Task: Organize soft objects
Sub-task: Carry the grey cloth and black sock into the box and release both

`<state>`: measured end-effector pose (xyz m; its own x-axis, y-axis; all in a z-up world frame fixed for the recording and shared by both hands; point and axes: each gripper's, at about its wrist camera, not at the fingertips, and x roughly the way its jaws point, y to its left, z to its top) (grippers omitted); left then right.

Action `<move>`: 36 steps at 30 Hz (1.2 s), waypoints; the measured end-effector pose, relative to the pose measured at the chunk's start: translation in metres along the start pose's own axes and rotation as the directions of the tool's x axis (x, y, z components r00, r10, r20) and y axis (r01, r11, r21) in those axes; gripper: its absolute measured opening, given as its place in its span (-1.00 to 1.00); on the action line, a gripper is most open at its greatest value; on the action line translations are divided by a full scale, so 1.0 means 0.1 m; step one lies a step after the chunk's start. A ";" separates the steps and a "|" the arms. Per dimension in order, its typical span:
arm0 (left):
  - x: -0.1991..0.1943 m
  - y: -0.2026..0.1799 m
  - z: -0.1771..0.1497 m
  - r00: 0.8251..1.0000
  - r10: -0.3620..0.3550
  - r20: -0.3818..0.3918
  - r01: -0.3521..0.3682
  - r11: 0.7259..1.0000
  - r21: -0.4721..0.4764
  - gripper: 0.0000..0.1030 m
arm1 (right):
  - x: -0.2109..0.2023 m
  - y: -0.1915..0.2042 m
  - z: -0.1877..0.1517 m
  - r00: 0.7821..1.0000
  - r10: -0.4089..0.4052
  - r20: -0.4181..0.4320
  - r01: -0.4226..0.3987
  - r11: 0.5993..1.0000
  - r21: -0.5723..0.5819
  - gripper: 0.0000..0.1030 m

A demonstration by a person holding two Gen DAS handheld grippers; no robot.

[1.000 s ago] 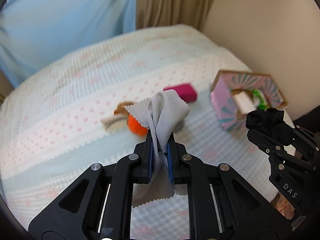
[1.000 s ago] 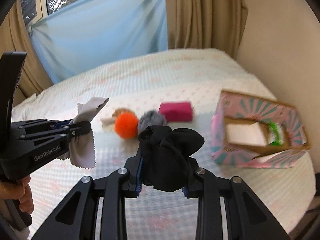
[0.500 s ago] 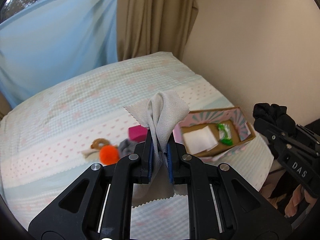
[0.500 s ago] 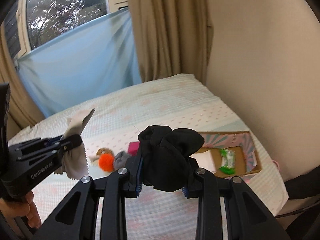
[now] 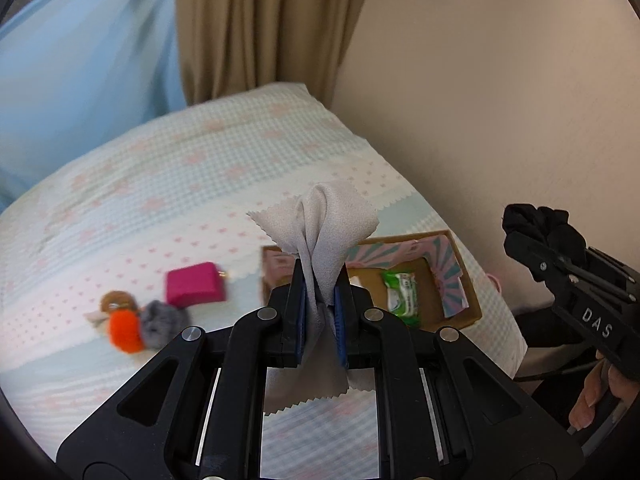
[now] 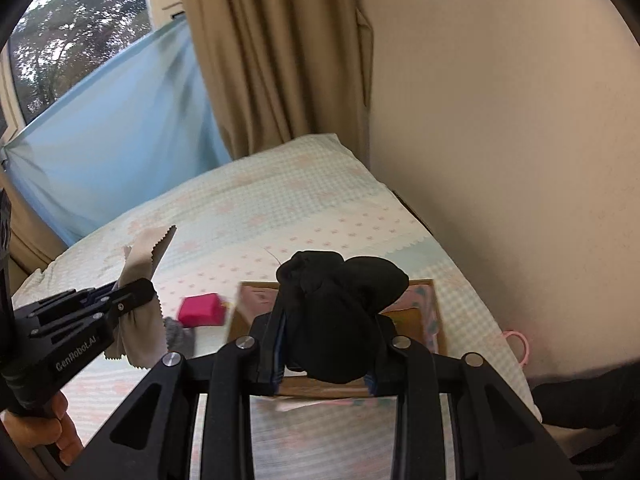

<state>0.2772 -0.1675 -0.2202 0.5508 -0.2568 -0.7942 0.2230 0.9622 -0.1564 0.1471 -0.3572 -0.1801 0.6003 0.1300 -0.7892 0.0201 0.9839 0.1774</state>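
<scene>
We are in a home bedroom: a bed (image 5: 200, 184) with a pastel checked, pink-dotted cover fills the view. It stands against a plain cream wall (image 6: 500, 120), and beige curtains (image 6: 280, 60) hang by a window (image 6: 60, 40) where we see trees outside.

Bed (image 5: 168, 184) against beige wall (image 6: 500, 120), tan curtain (image 6: 280, 60), window (image 6: 60, 40)

A grey cloth (image 5: 320, 236) with zigzag edges is being pinched upright at centre frame, its tail hanging below. A black scrunchie (image 6: 340, 312) is being held bunched at lower centre. A magenta pouch (image 5: 195, 284), orange pompom (image 5: 125, 330) and grey pompom (image 5: 162, 322) are lying at left, a patterned box (image 5: 452, 276) at right.
</scene>
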 end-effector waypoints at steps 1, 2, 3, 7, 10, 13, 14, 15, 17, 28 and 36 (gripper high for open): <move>0.13 -0.07 0.01 1.000 -0.002 -0.016 0.002 1.000 -0.004 -0.81 | 0.08 -0.09 0.03 1.000 0.000 -0.016 0.000 1.000 0.007 -0.47; 0.23 -0.11 0.00 1.000 -0.004 -0.030 0.003 1.000 -0.007 -0.81 | 0.18 -0.18 0.04 0.999 0.001 -0.037 0.000 1.000 0.016 -0.47; 0.35 -0.15 -0.01 0.999 -0.003 -0.049 0.003 1.000 -0.009 -0.81 | 0.27 -0.27 0.06 0.998 0.003 -0.055 -0.002 1.000 0.025 -0.47; 0.81 -0.29 -0.10 0.991 0.005 -0.130 -0.007 1.000 -0.017 -0.81 | 0.68 -0.54 0.06 0.989 0.028 -0.145 -0.019 0.998 0.060 -0.47; 1.15 -0.30 -0.19 0.980 0.013 -0.200 -0.021 0.999 -0.037 -0.81 | 1.02 -0.69 0.03 0.973 0.055 -0.223 -0.037 0.996 0.083 -0.47; 1.46 -0.28 -0.28 0.965 0.021 -0.262 -0.037 0.998 -0.057 -0.81 | 1.32 -0.77 -0.03 0.951 0.093 -0.295 -0.062 0.992 0.112 -0.47; 1.54 -0.26 -0.30 0.961 0.019 -0.276 -0.039 0.997 -0.066 -0.81 | 1.44 -0.78 -0.05 0.940 0.114 -0.323 -0.076 0.989 0.126 -0.47; 1.65 -0.24 -0.33 0.954 0.023 -0.299 -0.047 0.996 -0.071 -0.81 | 1.54 -0.79 -0.06 0.928 0.136 -0.346 -0.092 0.986 0.140 -0.47; 1.80 -0.23 -0.37 0.939 0.035 -0.341 -0.062 0.996 -0.069 -0.81 | 1.73 -0.76 -0.09 0.904 0.181 -0.388 -0.125 0.978 0.166 -0.47; 2.18 -0.22 -0.53 0.862 0.092 -0.499 -0.112 0.994 -0.010 -0.68 | 2.39 -0.61 -0.14 0.819 0.263 -0.510 -0.168 0.960 0.226 0.04; 2.13 -0.24 -0.52 0.869 0.072 -0.489 -0.089 0.996 -0.010 0.99 | 2.36 -0.69 -0.13 0.833 0.201 -0.515 -0.121 0.975 0.185 0.99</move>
<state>0.3476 -0.2408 -0.4159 0.1020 -0.1093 -0.9888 0.1649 0.9820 -0.0915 0.2765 -0.3931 -0.3861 0.0922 0.3693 -0.9247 0.0951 0.9212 0.3774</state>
